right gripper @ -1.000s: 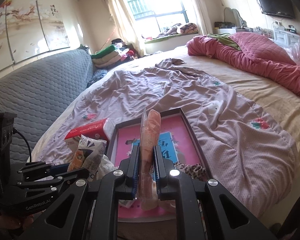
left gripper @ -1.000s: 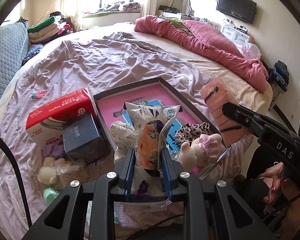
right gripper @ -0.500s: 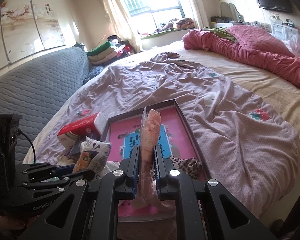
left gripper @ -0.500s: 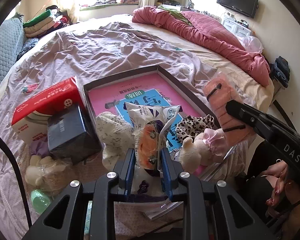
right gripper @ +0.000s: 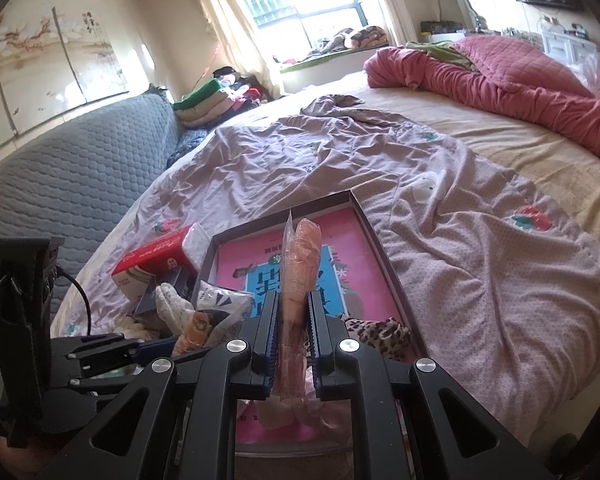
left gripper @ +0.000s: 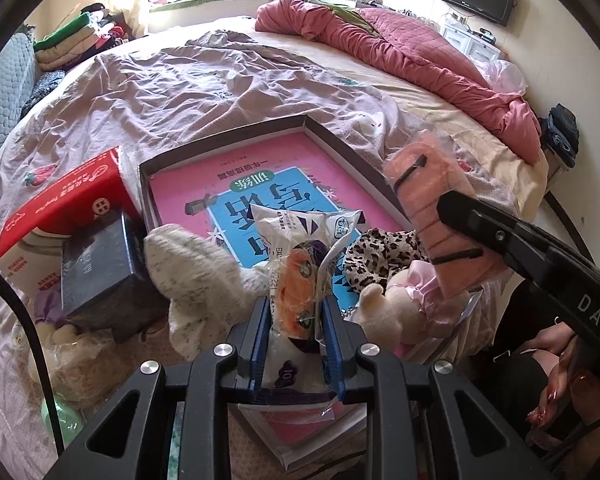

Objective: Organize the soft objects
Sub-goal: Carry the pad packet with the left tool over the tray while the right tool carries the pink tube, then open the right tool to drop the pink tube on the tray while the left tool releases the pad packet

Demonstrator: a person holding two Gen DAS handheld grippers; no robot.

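My left gripper [left gripper: 296, 316] pinches a crinkly white plastic snack packet [left gripper: 300, 248]; my right gripper [right gripper: 294, 328] clamps a clear-bagged peach cloth roll [right gripper: 300, 264], both over the shallow pink-floored box [left gripper: 332, 140]'s near edge. Risk: slick film slips, or a drop lands on the leopard-print cloth [left gripper: 380, 252] and rolls off the bed's near edge.

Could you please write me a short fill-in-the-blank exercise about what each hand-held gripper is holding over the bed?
1. The left hand-held gripper is shut on a white ____ packet.
2. The right hand-held gripper grips a bagged item coloured ____.
3. The shallow box has a ____ floor.

Missing words: plastic; orange; pink
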